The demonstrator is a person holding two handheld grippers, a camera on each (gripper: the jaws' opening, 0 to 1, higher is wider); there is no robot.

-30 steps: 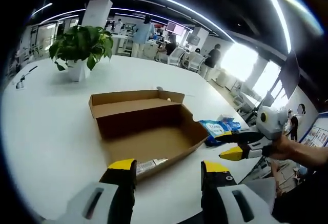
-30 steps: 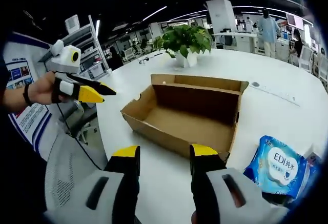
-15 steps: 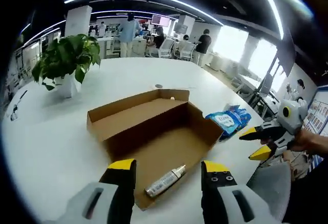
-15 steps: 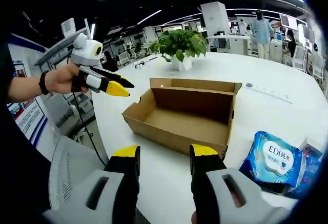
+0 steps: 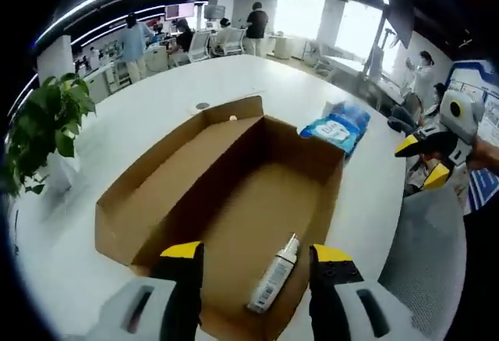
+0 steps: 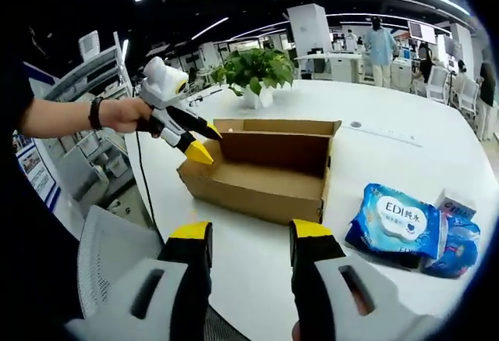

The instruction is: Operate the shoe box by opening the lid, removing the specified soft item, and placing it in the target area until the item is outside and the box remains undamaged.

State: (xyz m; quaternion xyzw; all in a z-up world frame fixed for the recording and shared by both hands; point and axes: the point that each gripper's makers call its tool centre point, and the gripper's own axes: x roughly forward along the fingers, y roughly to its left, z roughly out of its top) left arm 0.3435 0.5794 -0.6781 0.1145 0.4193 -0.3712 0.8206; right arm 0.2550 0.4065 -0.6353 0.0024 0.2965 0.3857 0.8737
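The left tongs (image 5: 253,259) hang released over the near end of the open box (image 5: 195,177), their yellow-tipped jaws parted with nothing between them. Seen from the right gripper view, the same left tongs (image 6: 204,143) poise at the box's (image 6: 261,171) far left corner, held by a hand (image 6: 132,115). The right tongs (image 6: 243,236) also stand released, jaws apart, on the near side of the box, above the white counter (image 6: 405,154); in the left gripper view the right tongs (image 5: 425,161) wait well off to the box's right. A small spray bottle (image 5: 273,275) lies on the box floor at its near end. The blue tissue pack (image 6: 394,218) rests on the counter just right of the box, outside it. A potted plant (image 6: 253,72) stands on the counter beyond the box.
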